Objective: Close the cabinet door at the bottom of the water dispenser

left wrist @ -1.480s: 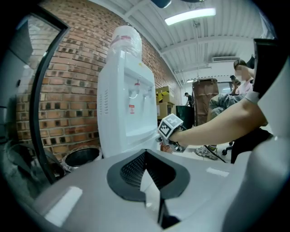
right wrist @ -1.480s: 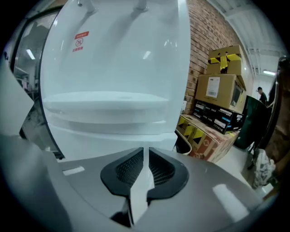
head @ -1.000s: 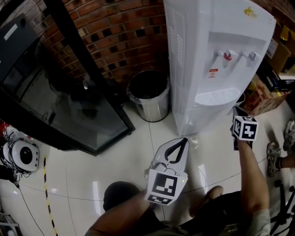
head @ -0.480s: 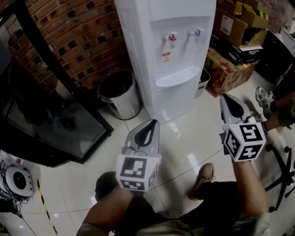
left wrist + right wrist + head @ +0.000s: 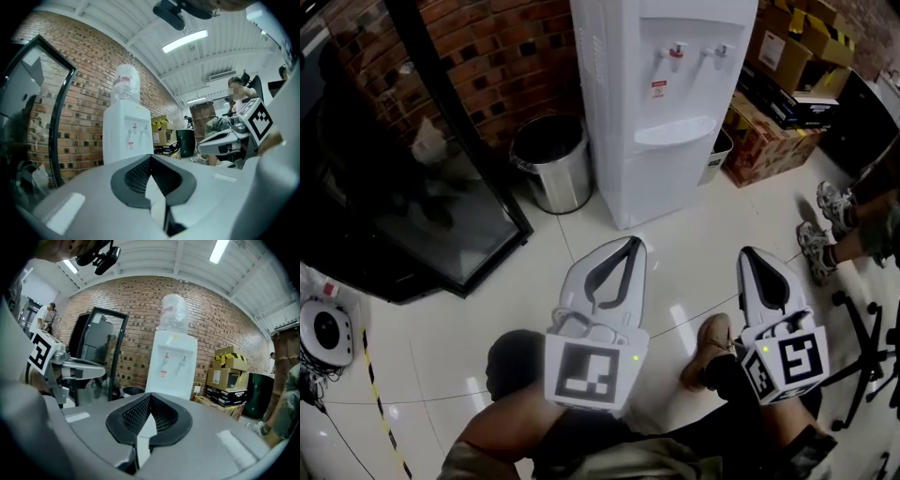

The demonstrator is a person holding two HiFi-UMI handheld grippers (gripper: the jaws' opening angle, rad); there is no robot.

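The white water dispenser (image 5: 666,103) stands against the brick wall, and its bottom cabinet door (image 5: 661,183) lies flush with the body. My left gripper (image 5: 635,242) is held over the tiled floor in front of it, well short of the door, shut and empty. My right gripper (image 5: 749,252) hovers to the right at about the same distance, also shut with nothing in it. From the left gripper view the dispenser (image 5: 127,133) stands ahead beyond the closed jaws. It appears again in the right gripper view, where the dispenser (image 5: 171,366) is straight ahead.
A steel bin (image 5: 551,161) stands left of the dispenser, beside a dark glass-door cabinet (image 5: 403,187). Cardboard boxes (image 5: 787,47) are stacked to its right. Another person's shoes (image 5: 830,202) and a chair base (image 5: 867,356) are at the right edge. My own shoe (image 5: 705,352) is below.
Both grippers have drawn back from the dispenser toward me and risen. The right one has left the dispenser's base, where it was a second ago.
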